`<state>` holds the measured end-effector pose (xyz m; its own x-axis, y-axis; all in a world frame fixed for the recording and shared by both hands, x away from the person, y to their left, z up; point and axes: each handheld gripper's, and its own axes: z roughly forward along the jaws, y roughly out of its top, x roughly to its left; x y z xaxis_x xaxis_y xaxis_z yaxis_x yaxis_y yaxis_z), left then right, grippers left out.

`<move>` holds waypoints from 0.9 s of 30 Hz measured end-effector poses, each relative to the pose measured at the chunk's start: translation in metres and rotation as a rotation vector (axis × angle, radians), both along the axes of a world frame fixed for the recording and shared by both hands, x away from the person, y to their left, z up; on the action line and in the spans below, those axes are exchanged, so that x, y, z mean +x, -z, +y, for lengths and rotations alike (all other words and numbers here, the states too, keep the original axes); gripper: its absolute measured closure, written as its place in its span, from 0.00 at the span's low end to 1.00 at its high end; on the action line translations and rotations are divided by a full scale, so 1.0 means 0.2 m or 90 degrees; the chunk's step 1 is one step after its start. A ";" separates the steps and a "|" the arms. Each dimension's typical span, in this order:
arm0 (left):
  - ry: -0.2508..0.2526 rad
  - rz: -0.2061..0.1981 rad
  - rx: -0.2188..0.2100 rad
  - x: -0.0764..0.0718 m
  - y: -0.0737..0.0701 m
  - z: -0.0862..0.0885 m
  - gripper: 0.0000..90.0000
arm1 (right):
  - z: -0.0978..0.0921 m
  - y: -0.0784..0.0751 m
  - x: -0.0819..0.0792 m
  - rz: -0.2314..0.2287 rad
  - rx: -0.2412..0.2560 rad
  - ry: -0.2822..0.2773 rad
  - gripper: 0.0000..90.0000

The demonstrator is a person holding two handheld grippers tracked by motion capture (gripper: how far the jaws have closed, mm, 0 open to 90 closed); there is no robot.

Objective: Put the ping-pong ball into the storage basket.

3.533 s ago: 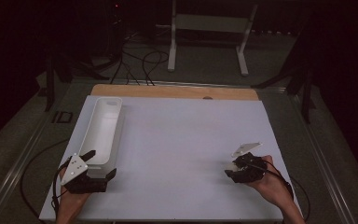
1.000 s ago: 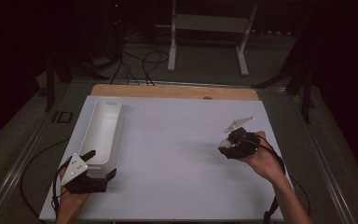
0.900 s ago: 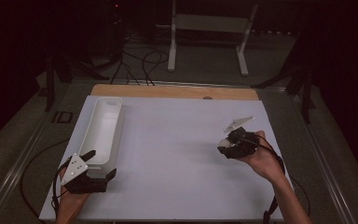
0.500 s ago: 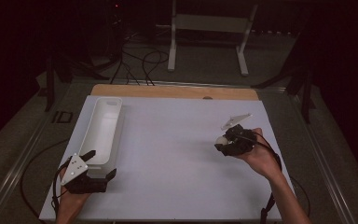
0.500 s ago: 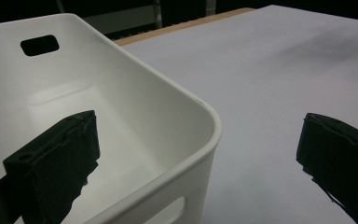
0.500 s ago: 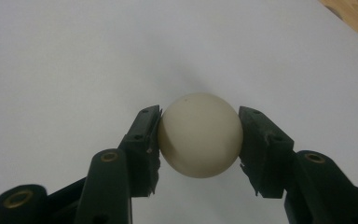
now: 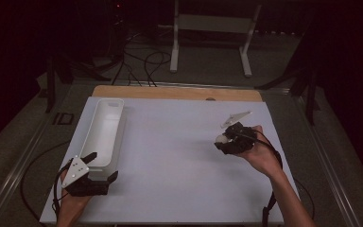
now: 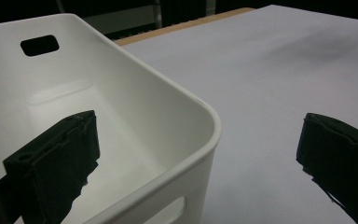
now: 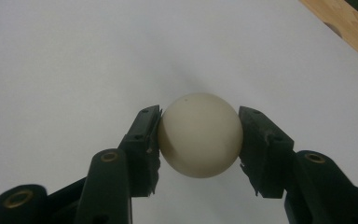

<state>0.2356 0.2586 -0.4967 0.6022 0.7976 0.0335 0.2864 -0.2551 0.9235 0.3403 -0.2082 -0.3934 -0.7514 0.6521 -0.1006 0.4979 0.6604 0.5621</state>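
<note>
A cream-white ball (image 9: 199, 134) sits clamped between the two black jaws of my right gripper (image 9: 199, 140); in the high view the ball (image 7: 221, 139) shows at the tip of that gripper (image 7: 223, 141), held over the right half of the white table. My left gripper (image 7: 101, 166) rests at the table's front left with its jaws wide apart and nothing between them. One jaw reaches inside the near end of a long white bin (image 7: 104, 131), the other stays outside, so the bin's near corner (image 8: 200, 126) stands between them in the left gripper view.
The white table top (image 7: 170, 156) spreads between the two hands. A wooden strip (image 7: 175, 92) runs along its far edge. Beyond it stand a white metal stand (image 7: 212, 28) and loose cables (image 7: 142, 59) on the dark floor.
My right gripper, shut on the ball, has moved away from the person and slightly left over the table. The left gripper and the bin have stayed put.
</note>
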 end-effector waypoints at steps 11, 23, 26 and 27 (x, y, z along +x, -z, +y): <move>0.000 0.000 0.001 0.00 0.00 0.00 0.00 | 0.04 -0.02 0.03 -0.003 0.000 -0.008 0.56; 0.001 -0.001 0.003 0.00 0.00 0.00 0.00 | 0.08 -0.04 0.06 -0.009 0.006 -0.017 0.56; 0.001 0.000 0.002 0.00 0.00 0.00 0.00 | 0.09 -0.05 0.07 -0.010 0.010 -0.021 0.56; 0.001 -0.001 0.003 0.00 0.00 0.00 0.00 | 0.10 -0.05 0.07 -0.010 0.010 -0.021 0.56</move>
